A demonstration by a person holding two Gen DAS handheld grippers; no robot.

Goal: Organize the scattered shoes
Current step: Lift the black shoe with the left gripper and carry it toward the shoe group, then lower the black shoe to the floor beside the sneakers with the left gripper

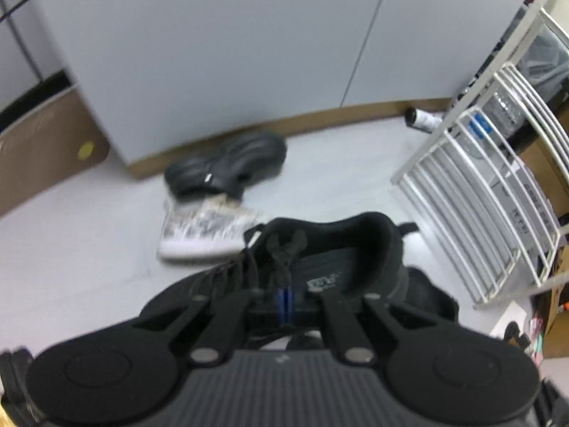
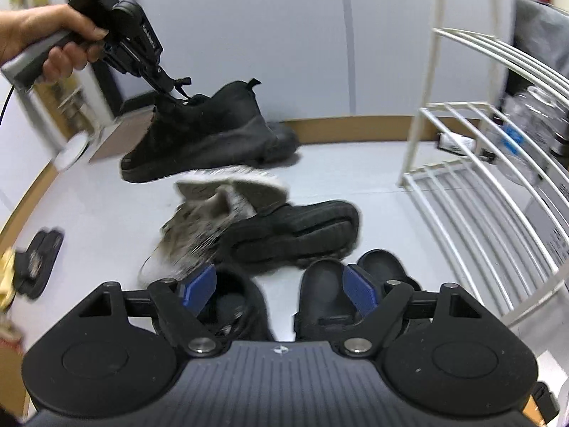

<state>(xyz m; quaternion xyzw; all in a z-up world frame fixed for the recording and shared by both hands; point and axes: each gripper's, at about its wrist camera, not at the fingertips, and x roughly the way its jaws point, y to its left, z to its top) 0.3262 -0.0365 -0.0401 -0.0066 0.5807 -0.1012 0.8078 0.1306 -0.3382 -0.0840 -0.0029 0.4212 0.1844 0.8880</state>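
Your left gripper [image 2: 167, 87] pinches matt black cloth sneaker [image 2: 199, 131] with rubbery sole. Near you, smooth matt black clogs [image 2: 327, 288]. Between them, fuzzy grey knit shoe [image 2: 213, 220]. Right: white painted wire rack [image 2: 480, 192]. Floor [image 2: 373, 185] smooth, pale, faintly glossy.

Sneaker [image 2: 199, 135] hangs left; boot [image 2: 227, 210] before it; rack [image 2: 498, 185] right.

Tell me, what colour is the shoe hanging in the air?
All black, clearest in the right wrist view.
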